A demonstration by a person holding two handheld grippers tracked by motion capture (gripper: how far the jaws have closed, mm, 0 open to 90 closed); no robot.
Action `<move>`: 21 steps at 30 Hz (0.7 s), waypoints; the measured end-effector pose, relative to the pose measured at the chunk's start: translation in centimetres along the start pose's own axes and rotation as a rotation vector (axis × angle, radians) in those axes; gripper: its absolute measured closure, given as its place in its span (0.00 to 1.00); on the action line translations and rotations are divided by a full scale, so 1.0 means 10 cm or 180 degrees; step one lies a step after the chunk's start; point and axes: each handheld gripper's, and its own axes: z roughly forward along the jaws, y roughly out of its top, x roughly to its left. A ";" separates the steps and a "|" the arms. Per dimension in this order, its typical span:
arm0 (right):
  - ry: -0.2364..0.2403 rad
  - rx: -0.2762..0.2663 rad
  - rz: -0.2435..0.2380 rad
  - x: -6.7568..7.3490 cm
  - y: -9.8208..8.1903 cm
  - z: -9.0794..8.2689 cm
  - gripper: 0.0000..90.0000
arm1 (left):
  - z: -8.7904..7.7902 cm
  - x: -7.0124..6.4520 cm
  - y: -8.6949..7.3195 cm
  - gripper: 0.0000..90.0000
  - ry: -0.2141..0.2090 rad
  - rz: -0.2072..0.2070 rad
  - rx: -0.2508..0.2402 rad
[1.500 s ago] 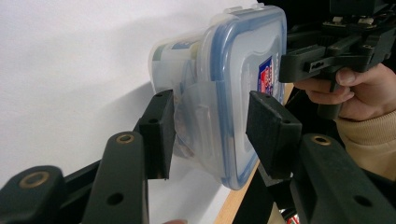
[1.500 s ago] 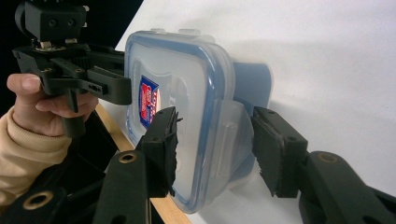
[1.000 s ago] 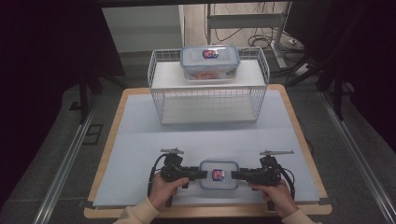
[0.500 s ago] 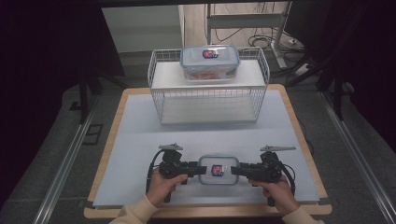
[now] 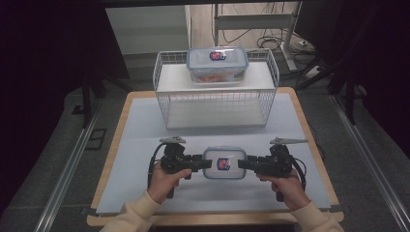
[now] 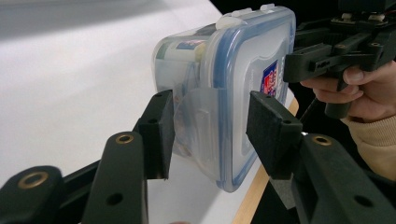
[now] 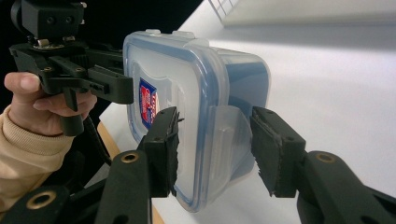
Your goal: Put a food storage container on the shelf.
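Clear rounded plastic box (image 5: 224,163), blue-rimmed lid; left tool (image 5: 205,163), right tool (image 5: 243,164) clamped on ends.

The clear plastic container (image 5: 224,163) with the blue-rimmed snap lid is hanging level just above the table (image 5: 145,125), near its front edge, well in front of the wire basket (image 5: 216,104). It's sitting lid up, a red-and-blue label showing at the lid's centre. Its end latch flaps are lying folded down against the walls, and some pale contents are showing dimly through the side.
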 end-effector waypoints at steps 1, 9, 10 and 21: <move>0.0000 0.0000 0.0000 0.00 0.00 0.00 0.59 | 0.00 0.00 0.00 0.59 0.0000 0.0000 0.0000; -0.0017 -0.0084 -0.0140 0.06 0.21 -0.05 0.59 | -0.08 -0.04 0.19 0.58 0.0033 0.0084 -0.0074; -0.0024 -0.0093 -0.0160 0.07 0.26 -0.06 0.59 | -0.09 -0.04 0.23 0.58 0.0036 0.0098 -0.0079; -0.0033 -0.0171 -0.0253 0.11 0.46 -0.09 0.59 | -0.17 -0.06 0.44 0.58 0.0082 0.0208 -0.0143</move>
